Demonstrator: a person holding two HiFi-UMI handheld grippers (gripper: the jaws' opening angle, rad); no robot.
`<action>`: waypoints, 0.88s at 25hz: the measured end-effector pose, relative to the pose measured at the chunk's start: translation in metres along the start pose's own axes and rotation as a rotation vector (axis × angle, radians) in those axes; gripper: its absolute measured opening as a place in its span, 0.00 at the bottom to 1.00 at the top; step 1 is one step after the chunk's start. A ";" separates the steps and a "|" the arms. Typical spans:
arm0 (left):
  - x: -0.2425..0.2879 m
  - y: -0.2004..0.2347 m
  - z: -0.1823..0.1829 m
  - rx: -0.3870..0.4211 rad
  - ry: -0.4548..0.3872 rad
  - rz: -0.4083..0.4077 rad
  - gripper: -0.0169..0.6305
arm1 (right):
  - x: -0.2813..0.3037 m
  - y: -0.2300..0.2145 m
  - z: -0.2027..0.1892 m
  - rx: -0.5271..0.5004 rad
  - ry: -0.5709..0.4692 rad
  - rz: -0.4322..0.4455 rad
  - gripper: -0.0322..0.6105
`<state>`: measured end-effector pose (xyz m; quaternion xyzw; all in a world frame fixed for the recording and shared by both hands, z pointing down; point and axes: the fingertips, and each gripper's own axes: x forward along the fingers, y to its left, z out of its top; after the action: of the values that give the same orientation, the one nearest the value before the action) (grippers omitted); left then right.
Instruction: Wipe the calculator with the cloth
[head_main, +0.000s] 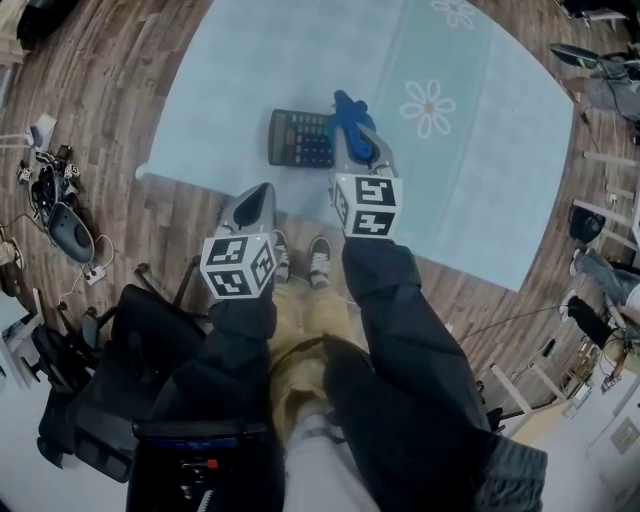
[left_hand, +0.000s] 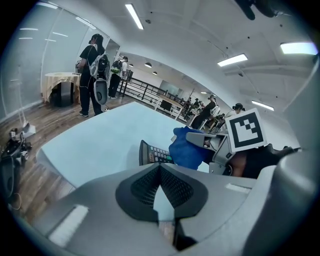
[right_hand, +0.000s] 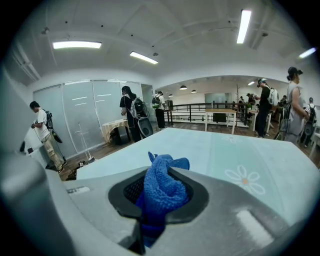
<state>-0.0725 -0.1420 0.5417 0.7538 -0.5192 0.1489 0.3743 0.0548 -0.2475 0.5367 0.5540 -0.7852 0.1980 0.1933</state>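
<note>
Holding cloth in right gripper fingers, calculator beside on mat, left gripper closed

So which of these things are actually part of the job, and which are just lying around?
In the job: calculator; blue cloth; right gripper, shut on the cloth; flowered mat under the calculator.
Lying about: cables on the wooden floor; black chair.

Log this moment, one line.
right gripper: shut on cloth | cloth: at right end of calculator | left gripper: shut, empty
</note>
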 end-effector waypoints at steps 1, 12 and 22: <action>-0.001 0.001 -0.003 -0.002 0.002 0.001 0.03 | 0.005 0.005 -0.005 -0.007 0.011 0.011 0.13; -0.012 0.023 -0.021 -0.028 0.017 0.028 0.03 | 0.035 0.079 -0.027 -0.009 0.051 0.172 0.14; -0.025 0.037 -0.024 -0.041 0.004 0.047 0.03 | 0.023 0.138 -0.012 0.069 0.004 0.306 0.13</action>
<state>-0.1122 -0.1150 0.5575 0.7332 -0.5389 0.1485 0.3871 -0.0819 -0.2166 0.5455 0.4336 -0.8529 0.2531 0.1434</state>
